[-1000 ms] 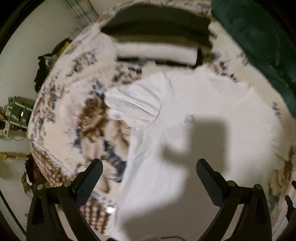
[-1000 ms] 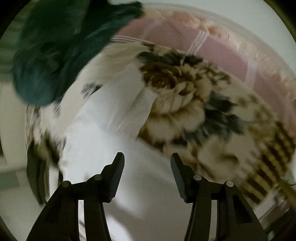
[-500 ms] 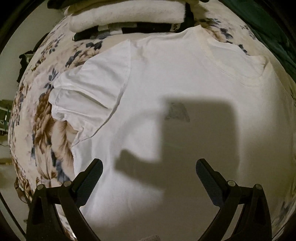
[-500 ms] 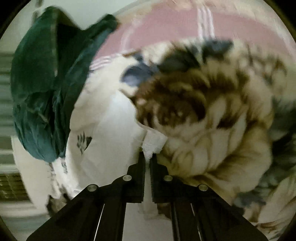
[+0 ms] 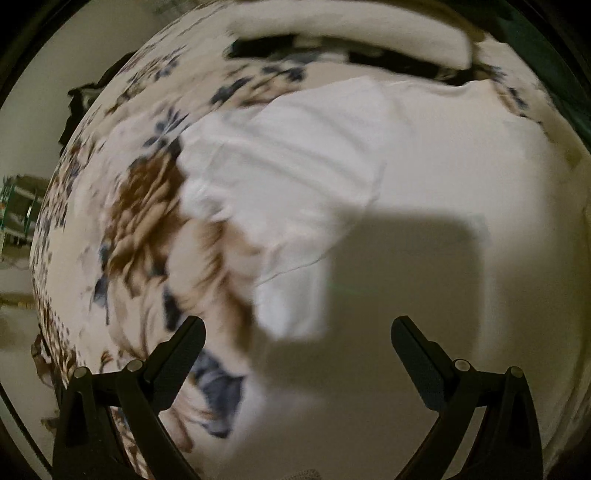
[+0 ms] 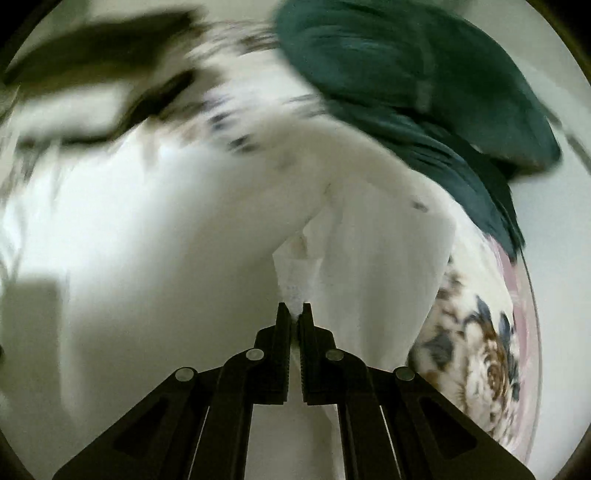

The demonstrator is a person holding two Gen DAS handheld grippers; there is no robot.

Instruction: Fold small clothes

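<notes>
While the left tool point(image 5: 297, 328) gapes over the shirt point(image 5: 424, 166), the right tool point(image 6: 294, 314) pinches its sleeve point(image 6: 297, 273).

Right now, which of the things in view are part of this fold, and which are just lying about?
In the job:
- white T-shirt, spread on the floral bedspread
- right gripper, shut on the shirt's sleeve edge
- left gripper, open above the shirt

Lying about:
- dark green garment, heaped beyond the shirt
- stack of folded clothes past the shirt's collar

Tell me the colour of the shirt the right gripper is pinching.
White shirt, shown best in the right wrist view.
</notes>
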